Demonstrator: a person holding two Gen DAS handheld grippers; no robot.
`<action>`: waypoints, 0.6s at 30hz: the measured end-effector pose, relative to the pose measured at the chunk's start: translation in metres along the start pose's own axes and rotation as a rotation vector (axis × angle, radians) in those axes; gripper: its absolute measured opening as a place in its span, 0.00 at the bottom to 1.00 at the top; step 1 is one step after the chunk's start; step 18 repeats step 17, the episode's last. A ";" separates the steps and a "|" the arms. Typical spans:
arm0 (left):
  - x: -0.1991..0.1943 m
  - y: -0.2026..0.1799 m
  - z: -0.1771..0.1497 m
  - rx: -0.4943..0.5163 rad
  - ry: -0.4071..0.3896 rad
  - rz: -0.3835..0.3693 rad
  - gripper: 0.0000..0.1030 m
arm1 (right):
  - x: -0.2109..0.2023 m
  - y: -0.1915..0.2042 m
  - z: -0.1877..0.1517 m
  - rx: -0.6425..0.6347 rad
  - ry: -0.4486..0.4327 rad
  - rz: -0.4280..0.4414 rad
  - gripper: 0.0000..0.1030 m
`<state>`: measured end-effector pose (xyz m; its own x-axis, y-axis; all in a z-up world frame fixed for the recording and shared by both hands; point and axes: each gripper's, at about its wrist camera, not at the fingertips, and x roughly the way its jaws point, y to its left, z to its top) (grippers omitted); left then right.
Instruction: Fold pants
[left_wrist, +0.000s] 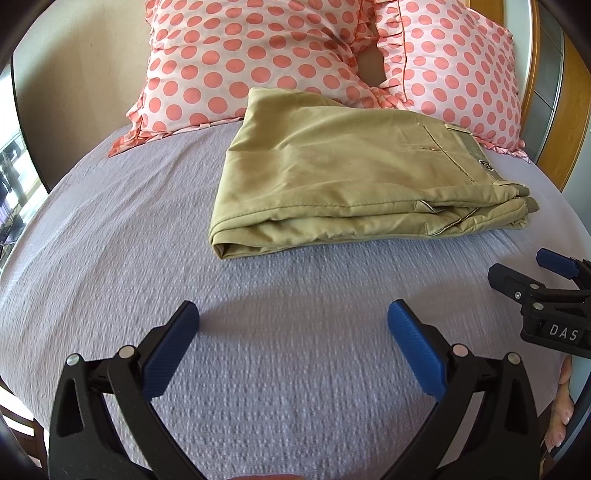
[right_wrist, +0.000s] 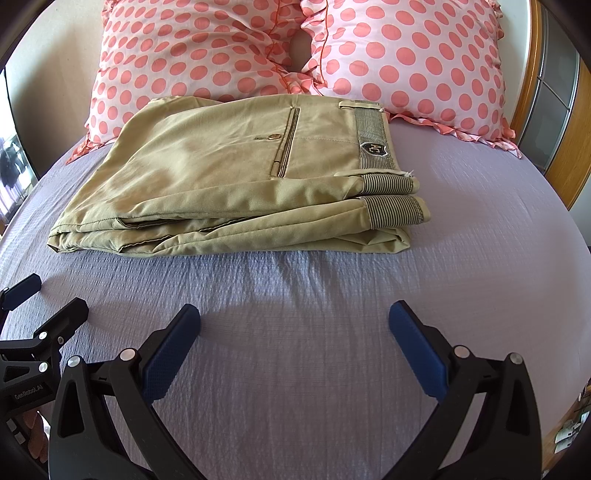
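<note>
Both hand-held grippers — left (left_wrist: 293, 345), right (right_wrist: 294, 347) — wide open, empty.

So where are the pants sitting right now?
The folded khaki pants lie on the lavender bedspread, their far edge against the polka-dot pillows, ahead of both open grippers and touching neither.

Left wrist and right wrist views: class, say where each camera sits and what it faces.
Left wrist: on the left hand-held gripper, open, facing the folded pants and pillows; right hand-held gripper at its right edge.
Right wrist: on the right hand-held gripper, open, facing the pants closer.
Shared: pants, pillows, bedspread.
</note>
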<state>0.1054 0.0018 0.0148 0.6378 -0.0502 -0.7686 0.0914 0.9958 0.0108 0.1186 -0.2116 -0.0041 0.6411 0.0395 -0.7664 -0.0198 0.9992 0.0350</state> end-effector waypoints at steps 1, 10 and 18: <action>0.000 0.000 0.000 0.000 -0.002 0.001 0.98 | 0.000 0.000 0.000 0.000 0.000 0.000 0.99; 0.000 -0.001 -0.002 -0.003 -0.030 0.005 0.98 | 0.000 0.000 0.000 0.001 0.000 -0.001 0.99; 0.000 -0.002 -0.004 -0.001 -0.038 0.006 0.98 | 0.000 0.000 0.000 0.001 0.000 -0.001 0.99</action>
